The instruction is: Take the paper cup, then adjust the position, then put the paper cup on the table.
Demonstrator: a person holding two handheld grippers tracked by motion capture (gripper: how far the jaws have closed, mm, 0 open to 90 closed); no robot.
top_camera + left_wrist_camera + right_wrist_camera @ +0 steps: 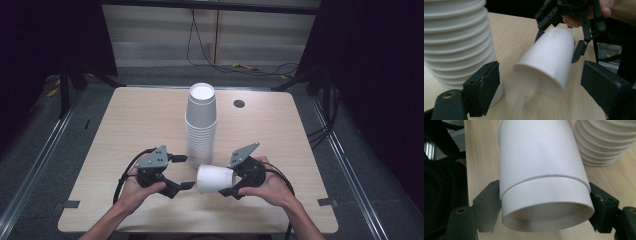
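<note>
Your right gripper (231, 181) is pinching a white paper cup (215, 178) on its side, the jaws pressing on opposite walls near 1 end; the right gripper view shows 2 cups nested there. The cup is hanging just above the counter (125, 125), close in front of the tall cup stack (201, 125). Your left gripper (182, 171) is pointing at the cup's open mouth, its jaws standing spread with nothing between them, apart from the cup.
</note>
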